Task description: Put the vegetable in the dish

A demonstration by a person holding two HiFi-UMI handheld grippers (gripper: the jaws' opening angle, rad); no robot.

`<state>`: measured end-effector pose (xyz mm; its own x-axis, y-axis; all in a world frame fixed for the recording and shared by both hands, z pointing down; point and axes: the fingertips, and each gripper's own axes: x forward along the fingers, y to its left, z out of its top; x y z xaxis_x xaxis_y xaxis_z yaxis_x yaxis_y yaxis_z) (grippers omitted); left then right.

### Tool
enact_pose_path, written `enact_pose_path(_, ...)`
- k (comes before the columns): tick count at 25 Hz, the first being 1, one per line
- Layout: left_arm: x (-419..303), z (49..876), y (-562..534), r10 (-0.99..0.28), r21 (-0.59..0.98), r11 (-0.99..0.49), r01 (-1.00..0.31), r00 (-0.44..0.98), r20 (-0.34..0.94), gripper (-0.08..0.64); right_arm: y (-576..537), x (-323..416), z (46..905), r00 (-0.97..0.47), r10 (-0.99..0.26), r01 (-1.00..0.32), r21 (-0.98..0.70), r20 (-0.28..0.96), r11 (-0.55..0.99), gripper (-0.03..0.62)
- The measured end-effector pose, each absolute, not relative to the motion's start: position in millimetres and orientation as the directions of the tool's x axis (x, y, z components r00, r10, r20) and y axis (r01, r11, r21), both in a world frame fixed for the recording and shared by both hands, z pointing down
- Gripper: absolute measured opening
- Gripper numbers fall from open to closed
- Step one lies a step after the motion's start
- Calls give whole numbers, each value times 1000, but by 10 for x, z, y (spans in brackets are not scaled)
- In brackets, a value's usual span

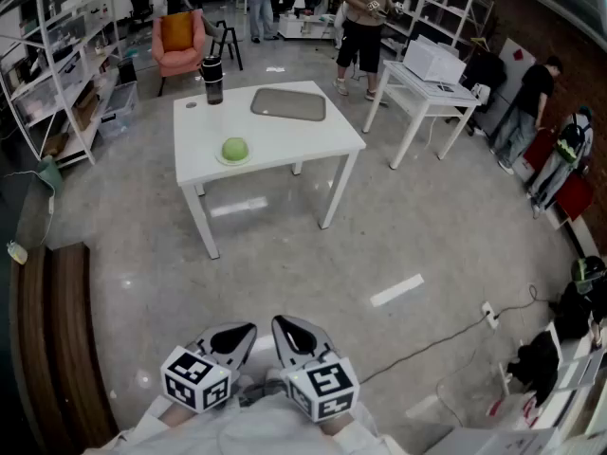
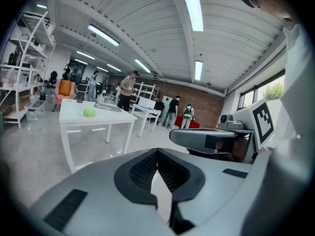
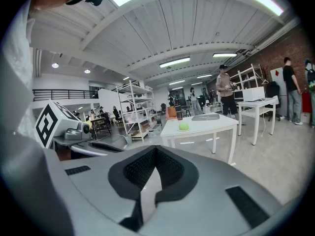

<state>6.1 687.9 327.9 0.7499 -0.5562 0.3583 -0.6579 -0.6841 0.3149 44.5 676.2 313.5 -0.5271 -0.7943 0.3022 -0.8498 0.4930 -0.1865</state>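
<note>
A white, flat-topped table is standing well apart from the person, across bare floor. On it a grey tray with rounded corners is lying at the far side. The vegetable, a small green dome, is sitting near the front edge on a pale disc, possibly the dish; it is too small to tell. I am judging the vegetable light, leafy and yielding, best pinched gently across its widest part. The left gripper and right gripper are hanging close to the body, ribbed jaws pressed together, holding nothing.
</note>
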Motion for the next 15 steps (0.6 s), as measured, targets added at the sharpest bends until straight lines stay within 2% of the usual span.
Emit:
enact_pose_path(11, 36, 3302, 6884, -544, 343, -682, -645, 762, 352, 8, 6782, 400, 3135, -528, -788, -849, -179, 316, 497, 13)
enact_pose_path(15, 15, 3311, 6868, -543, 365, -671, -646, 763, 351, 8, 6781, 411, 3129, -538, -794, -843, -213, 283, 495, 14)
